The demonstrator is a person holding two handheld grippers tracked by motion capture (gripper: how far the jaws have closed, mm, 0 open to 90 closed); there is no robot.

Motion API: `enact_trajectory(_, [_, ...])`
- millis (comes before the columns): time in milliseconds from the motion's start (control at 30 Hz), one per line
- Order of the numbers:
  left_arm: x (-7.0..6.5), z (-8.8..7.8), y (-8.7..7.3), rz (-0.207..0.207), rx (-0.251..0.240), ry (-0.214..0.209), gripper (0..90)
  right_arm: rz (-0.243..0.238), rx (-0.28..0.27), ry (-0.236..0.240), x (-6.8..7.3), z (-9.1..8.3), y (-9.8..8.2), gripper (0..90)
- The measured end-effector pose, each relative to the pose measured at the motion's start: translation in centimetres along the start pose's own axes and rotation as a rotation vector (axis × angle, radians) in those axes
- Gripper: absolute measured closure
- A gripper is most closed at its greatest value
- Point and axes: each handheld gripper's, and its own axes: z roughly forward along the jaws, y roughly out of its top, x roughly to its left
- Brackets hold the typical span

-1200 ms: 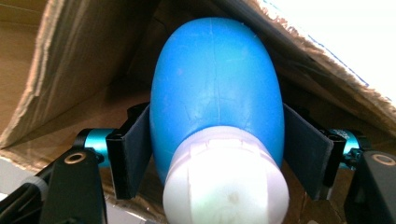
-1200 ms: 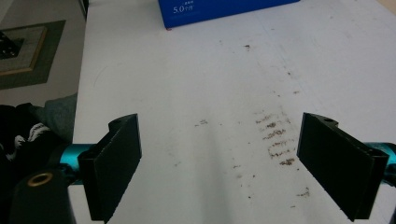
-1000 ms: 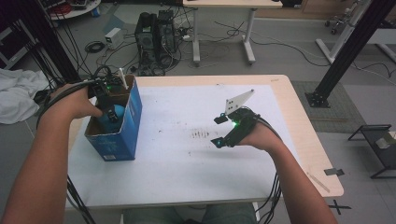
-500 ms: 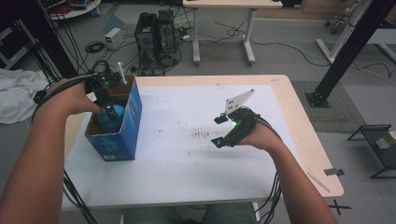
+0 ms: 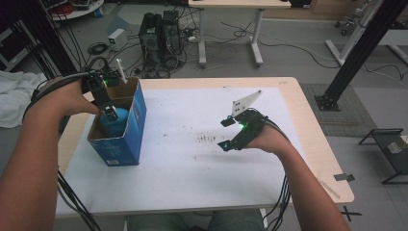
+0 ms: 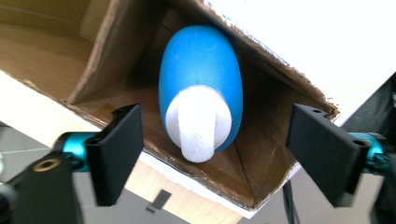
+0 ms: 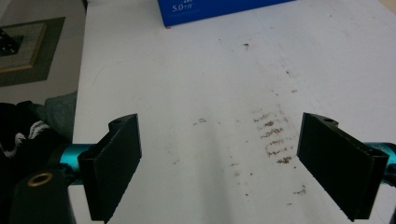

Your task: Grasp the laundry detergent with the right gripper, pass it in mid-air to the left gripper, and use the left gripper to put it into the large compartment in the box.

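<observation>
At the counter's left a smooth blue egg-shaped plastic bottle with a white cap [image 6: 201, 84] lies inside the blue cardboard box [image 5: 132, 139], the left gripper [image 6: 212, 154] just above with jaws just opening, apart, while the right gripper [image 7: 233, 168] hovers jaws apart over the white, brown-smudged counter [image 5: 192, 173].

I see brown smudges [image 5: 208, 139] on the white table sheet [image 5: 192, 178]; black computer towers [image 5: 161, 36] stand on the floor beyond.

Grey floor [image 5: 298, 43] strewn with cables, a white-legged desk [image 5: 226, 29] seen beyond, a black frame post [image 5: 361, 53] stood rightward, white cloth [image 5: 12, 98] heaped leftward.
</observation>
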Motion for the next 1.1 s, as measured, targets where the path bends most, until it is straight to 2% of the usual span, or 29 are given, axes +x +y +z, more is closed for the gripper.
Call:
enact_trajectory(33, [-0.1,-0.3,0.0,0.012,0.000,-0.006,18.2,-0.004,0.001,-0.002,0.0,-0.1,0.1,13.0])
enact_trajectory(67, [-0.3,-0.4,0.1,0.007,-0.018,-0.006,18.1,-0.003,0.002,-0.008,0.0,-0.3,0.1,13.0])
enact_trajectory(133, [-0.6,-1.0,0.3,0.032,-0.014,0.000,16.8,0.009,0.016,-0.010,0.0,-0.7,0.3,13.0])
enact_trajectory(167, [-1.0,-1.1,0.4,0.018,-0.039,-0.004,16.6,0.009,0.020,-0.012,-0.1,-0.9,0.3,13.0])
enact_trajectory(233, [-1.4,-1.8,0.8,0.063,-0.024,-0.002,16.5,0.001,0.036,-0.017,-0.2,-1.3,0.5,13.0])
enact_trajectory(267, [-1.8,-2.0,1.0,0.063,-0.030,-0.005,15.1,0.002,0.041,-0.025,-0.2,-1.5,0.5,13.0])
enact_trajectory(333, [-2.3,-2.5,1.5,0.101,-0.030,0.006,12.8,0.007,0.051,-0.025,-0.3,-1.8,0.7,13.0])
enact_trajectory(367, [-2.7,-2.6,1.8,0.099,-0.048,0.013,11.2,0.011,0.057,-0.027,-0.3,-2.0,0.8,12.9])
enact_trajectory(400, [-2.8,-2.9,2.1,0.136,-0.025,0.011,10.8,0.023,0.058,-0.031,-0.3,-2.1,0.9,13.0])
enact_trajectory(567, [-4.3,-3.2,3.8,0.202,-0.025,0.008,8.8,0.008,0.081,-0.045,-0.4,-2.6,1.2,12.9])
enact_trajectory(667, [-5.1,-3.0,4.8,0.233,-0.037,0.003,7.4,0.010,0.083,-0.051,-0.4,-3.0,1.3,13.0])
enact_trajectory(700, [-5.3,-2.9,5.2,0.258,-0.032,0.003,7.4,0.003,0.086,-0.055,-0.4,-3.1,1.4,12.9])
enact_trajectory(900, [-7.0,-2.0,7.0,0.309,-0.055,-0.021,7.4,-0.006,0.120,-0.052,-0.4,-3.3,1.8,12.9])
enact_trajectory(1000, [-7.6,-1.4,7.9,0.346,-0.047,-0.033,7.4,-0.009,0.152,-0.050,-0.5,-3.2,1.9,12.9])
enact_trajectory(1033, [-7.7,-1.3,8.1,0.359,-0.054,-0.022,7.4,-0.006,0.161,-0.050,-0.5,-3.2,1.9,12.9])
enact_trajectory(1067, [-8.0,-1.0,8.5,0.366,-0.040,-0.042,7.4,-0.025,0.164,-0.046,-0.7,-3.2,2.0,12.9])
enact_trajectory(1100, [-8.2,-0.8,8.8,0.378,-0.037,-0.044,7.4,-0.005,0.174,-0.049,-0.6,-3.1,2.0,13.0])
